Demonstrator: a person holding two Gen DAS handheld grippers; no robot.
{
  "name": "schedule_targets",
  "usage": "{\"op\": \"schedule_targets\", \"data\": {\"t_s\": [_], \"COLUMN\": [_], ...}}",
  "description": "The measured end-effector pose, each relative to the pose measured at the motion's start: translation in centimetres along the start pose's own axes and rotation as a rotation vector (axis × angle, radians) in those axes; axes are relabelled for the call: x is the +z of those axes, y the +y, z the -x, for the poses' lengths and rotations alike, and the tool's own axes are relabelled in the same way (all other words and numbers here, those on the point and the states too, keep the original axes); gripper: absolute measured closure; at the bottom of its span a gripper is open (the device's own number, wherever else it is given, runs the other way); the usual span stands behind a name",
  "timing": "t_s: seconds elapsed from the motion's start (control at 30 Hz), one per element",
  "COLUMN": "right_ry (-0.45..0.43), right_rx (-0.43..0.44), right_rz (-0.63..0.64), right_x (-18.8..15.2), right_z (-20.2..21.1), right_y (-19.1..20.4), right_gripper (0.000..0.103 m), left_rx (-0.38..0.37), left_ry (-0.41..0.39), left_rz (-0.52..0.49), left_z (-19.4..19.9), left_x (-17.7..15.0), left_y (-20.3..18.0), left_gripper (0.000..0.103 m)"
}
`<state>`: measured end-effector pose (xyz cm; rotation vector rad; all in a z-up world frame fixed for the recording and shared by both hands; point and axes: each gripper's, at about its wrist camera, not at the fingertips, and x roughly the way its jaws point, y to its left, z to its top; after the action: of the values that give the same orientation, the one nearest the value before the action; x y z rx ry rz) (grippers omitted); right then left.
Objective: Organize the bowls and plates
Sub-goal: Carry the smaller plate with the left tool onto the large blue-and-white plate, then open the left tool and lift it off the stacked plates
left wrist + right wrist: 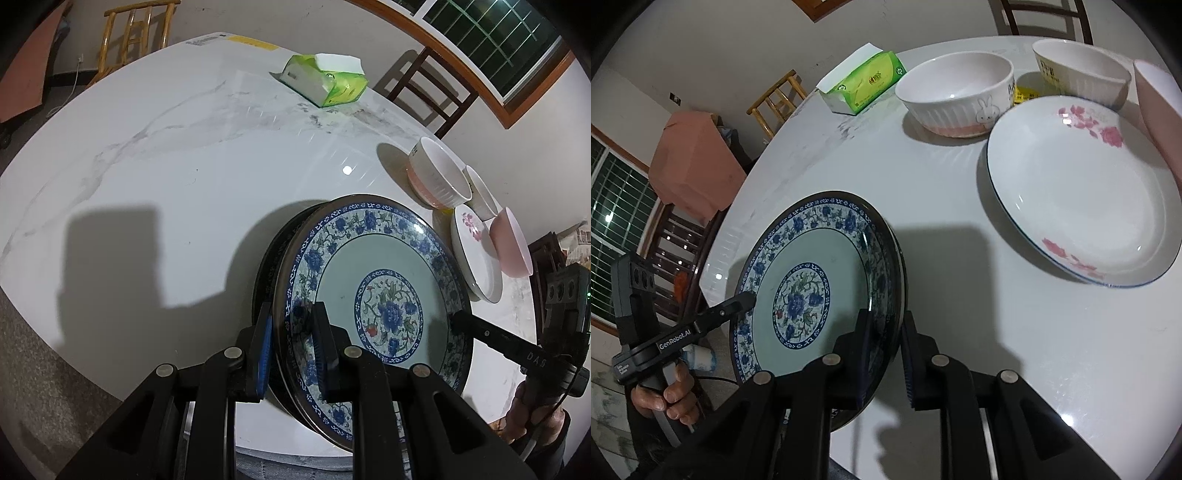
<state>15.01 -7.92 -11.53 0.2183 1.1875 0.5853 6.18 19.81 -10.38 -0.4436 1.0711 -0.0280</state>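
A blue-flowered plate is held between both grippers above the near edge of the white marble table. My left gripper is shut on its left rim. My right gripper is shut on the opposite rim of the same plate; it also shows in the left wrist view. A white plate with pink flowers lies on the table to the right. A rabbit bowl, a second white bowl and a pink bowl stand behind it.
A green tissue pack lies at the far side of the table. Wooden chairs stand around the table. A pink cardboard box sits beyond the table's left edge in the right wrist view.
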Motion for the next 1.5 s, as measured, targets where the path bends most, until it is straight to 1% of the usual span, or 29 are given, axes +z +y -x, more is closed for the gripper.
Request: {"op": "schedule_targets", "data": {"t_s": [0.17, 0.33, 0.4, 0.5, 0.57, 0.6, 0.77, 0.83, 0.93, 1.03, 1.1, 1.13, 1.17, 1.3, 1.4, 1.5], "right_ry": [0.002, 0.016, 0.034, 0.046, 0.046, 0.05, 0.055, 0.052, 0.055, 0.057, 0.051, 0.049, 0.049, 0.05, 0.054, 0.057], "right_rx": [-0.037, -0.091, -0.091, -0.099, -0.098, -0.1, -0.105, -0.108, -0.111, -0.108, -0.109, -0.11, -0.111, -0.116, -0.12, -0.138], "right_rz": [0.023, 0.065, 0.064, 0.065, 0.07, 0.073, 0.077, 0.085, 0.09, 0.098, 0.105, 0.107, 0.109, 0.105, 0.103, 0.119], "right_x": [0.3, 0.1, -0.1, -0.2, -0.3, -0.3, -0.1, -0.2, -0.2, -0.3, -0.3, -0.3, -0.2, -0.2, -0.1, 0.1], "right_z": [-0.2, -0.5, -0.9, -1.4, -1.5, -1.5, -1.7, -1.7, -1.8, -1.8, -1.7, -1.7, -1.7, -1.9, -2.1, -2.4], "right_y": [0.5, 1.1, 1.1, 1.0, 1.1, 1.1, 1.4, 1.6, 1.9, 2.1, 2.3, 2.3, 2.4, 2.5, 2.8, 3.4], "right_gripper": [0.085, 0.081, 0.079, 0.079, 0.078, 0.078, 0.076, 0.073, 0.072, 0.068, 0.067, 0.066, 0.066, 0.063, 0.058, 0.058], "left_rx": [0.002, 0.005, 0.012, 0.022, 0.024, 0.024, 0.032, 0.038, 0.048, 0.082, 0.144, 0.195, 0.213, 0.213, 0.223, 0.226], "left_ry": [-0.006, -0.013, -0.018, -0.025, -0.027, -0.029, -0.036, -0.043, -0.045, -0.045, -0.066, -0.092, -0.108, -0.115, -0.12, -0.127], "left_rz": [0.004, 0.002, 0.0, -0.006, -0.009, -0.009, -0.008, -0.014, -0.029, -0.055, -0.083, -0.108, -0.127, -0.133, -0.133, -0.117], "left_z": [-0.2, -0.1, 0.0, 0.0, 0.0, 0.1, 0.1, 0.2, 0.2, 0.1, 0.4, 0.7, 0.9, 1.2, 1.4, 1.6], "left_x": [0.2, 0.2, 0.1, 0.1, 0.1, 0.2, 0.2, 0.2, 0.2, 0.2, 0.2, 0.3, 0.3, 0.5, 0.4, 0.2], "left_y": [0.1, 0.2, 0.1, 0.1, 0.1, 0.2, 0.2, 0.1, -0.2, -0.8, -1.3, -1.7, -1.9, -2.1, -2.2, -2.2], "left_gripper": [0.086, 0.086, 0.087, 0.087, 0.087, 0.085, 0.084, 0.082, 0.076, 0.071, 0.051, 0.05, 0.05, 0.05, 0.049, 0.049]}}
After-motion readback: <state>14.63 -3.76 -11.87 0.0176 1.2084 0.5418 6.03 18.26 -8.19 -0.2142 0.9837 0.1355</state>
